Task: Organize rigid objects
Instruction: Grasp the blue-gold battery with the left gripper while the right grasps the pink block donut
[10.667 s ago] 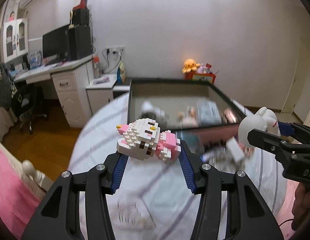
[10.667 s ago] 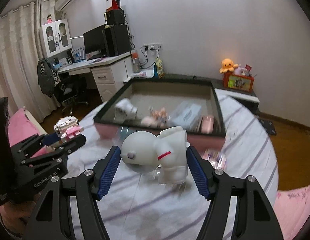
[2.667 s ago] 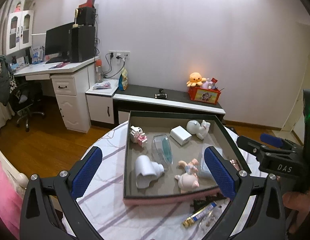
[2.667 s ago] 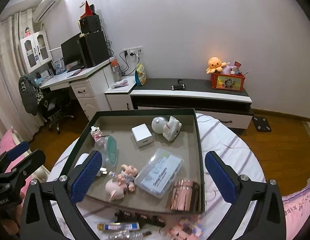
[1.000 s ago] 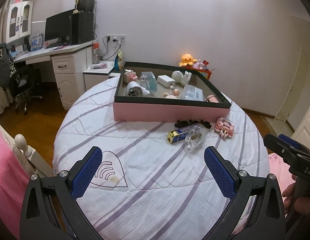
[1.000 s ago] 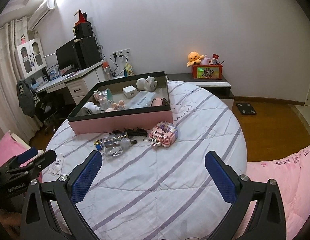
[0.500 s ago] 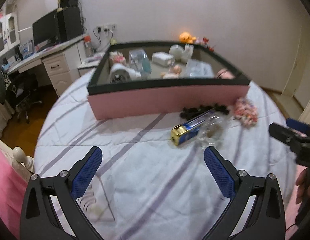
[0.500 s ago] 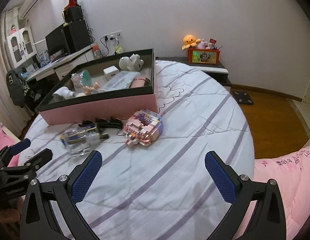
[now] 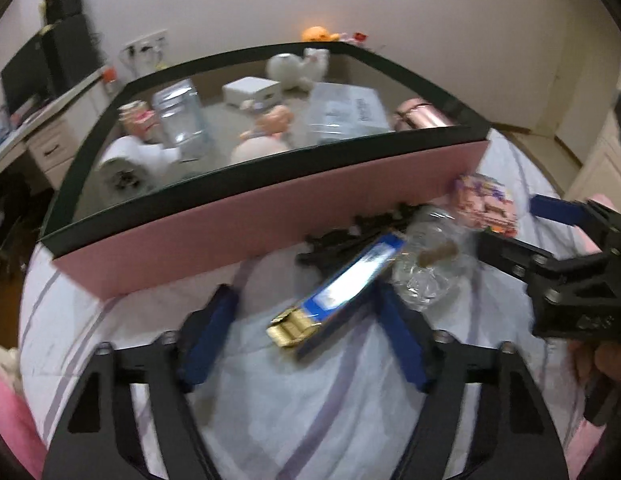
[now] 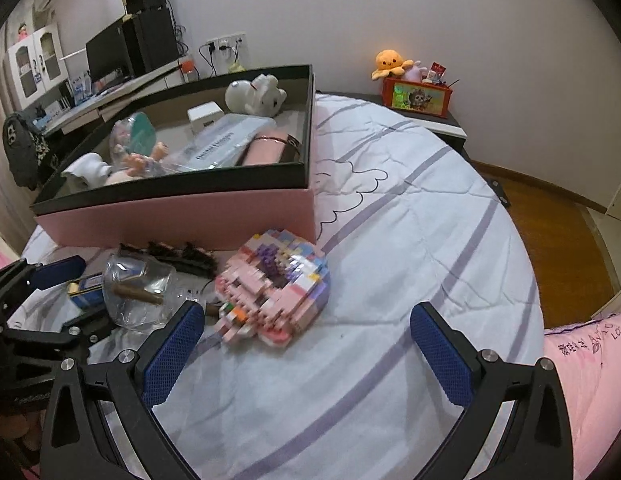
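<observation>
Landmark: pink-sided box (image 10: 190, 216) with dark rim, set on a round bed (image 10: 410, 240) with purple-striped cover. Against the box's near wall: black hair clips (image 10: 178, 254), a clear glass jar (image 10: 138, 292), a blue battery pack (image 9: 342, 288) just beside the jar, and a pink brick model (image 10: 274, 286) near the box's right corner. Left gripper (image 9: 306, 336): jaws closing, the battery pack between them, pads not yet touching it. Right gripper (image 10: 306, 352): spread wide, empty, just short of the brick model. Inside the box: white figurine (image 10: 254, 94), white charger (image 10: 204, 116), clear case (image 10: 226, 144), pink cylinder (image 10: 266, 150), doll (image 10: 138, 162). Open cover lies right of the box up to the bed's edge. Only the right wrist view shows the orange octopus plush (image 10: 390, 62) and desk (image 10: 110, 92) sharply; the left wrist view is blurred.
</observation>
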Motion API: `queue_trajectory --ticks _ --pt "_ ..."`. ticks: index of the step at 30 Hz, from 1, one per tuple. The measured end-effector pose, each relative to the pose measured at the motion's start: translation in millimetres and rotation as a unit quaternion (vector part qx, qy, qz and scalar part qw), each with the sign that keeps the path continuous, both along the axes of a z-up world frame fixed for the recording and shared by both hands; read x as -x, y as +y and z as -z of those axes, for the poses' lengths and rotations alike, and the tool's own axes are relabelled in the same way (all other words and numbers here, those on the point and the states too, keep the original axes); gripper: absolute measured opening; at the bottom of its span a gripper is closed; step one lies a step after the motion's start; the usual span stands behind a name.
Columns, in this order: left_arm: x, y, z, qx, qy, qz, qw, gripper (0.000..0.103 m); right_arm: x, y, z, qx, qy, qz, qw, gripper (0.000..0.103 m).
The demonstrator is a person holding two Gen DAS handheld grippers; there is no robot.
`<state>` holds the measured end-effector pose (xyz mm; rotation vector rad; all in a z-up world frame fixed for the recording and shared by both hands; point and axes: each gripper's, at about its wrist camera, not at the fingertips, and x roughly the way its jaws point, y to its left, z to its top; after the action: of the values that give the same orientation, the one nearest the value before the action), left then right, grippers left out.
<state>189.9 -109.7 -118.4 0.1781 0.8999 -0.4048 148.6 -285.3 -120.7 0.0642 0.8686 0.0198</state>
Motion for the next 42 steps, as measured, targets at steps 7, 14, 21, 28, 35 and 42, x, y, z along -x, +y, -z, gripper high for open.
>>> queue_trajectory --ticks 7,14,21,28,35,42 --pt "8 -8 -2 0.015 -0.001 0.037 0.9992 0.043 -1 2 -1 -0.005 -0.001 -0.027 1.0 0.088" --pt "12 -9 -3 0.022 0.0 0.04 0.999 0.037 -6 3 -1 -0.007 0.001 -0.038 0.999 0.077" --pt "12 -11 -3 0.041 0.007 0.038 0.9984 0.062 -11 3 -2 -0.002 0.004 -0.031 1.0 0.077" --pt "20 -9 -3 0.062 0.016 0.06 0.9961 0.028 -4 3 -3 0.001 -0.003 -0.044 0.999 0.063" --pt "28 -6 -3 0.067 0.018 0.051 0.9963 0.037 7 -1 -3 0.0 -0.007 -0.034 0.999 0.063" --pt "33 -11 -2 0.07 0.015 0.055 0.9959 0.02 -2 -1 -1 0.009 -0.001 -0.039 0.999 0.063"
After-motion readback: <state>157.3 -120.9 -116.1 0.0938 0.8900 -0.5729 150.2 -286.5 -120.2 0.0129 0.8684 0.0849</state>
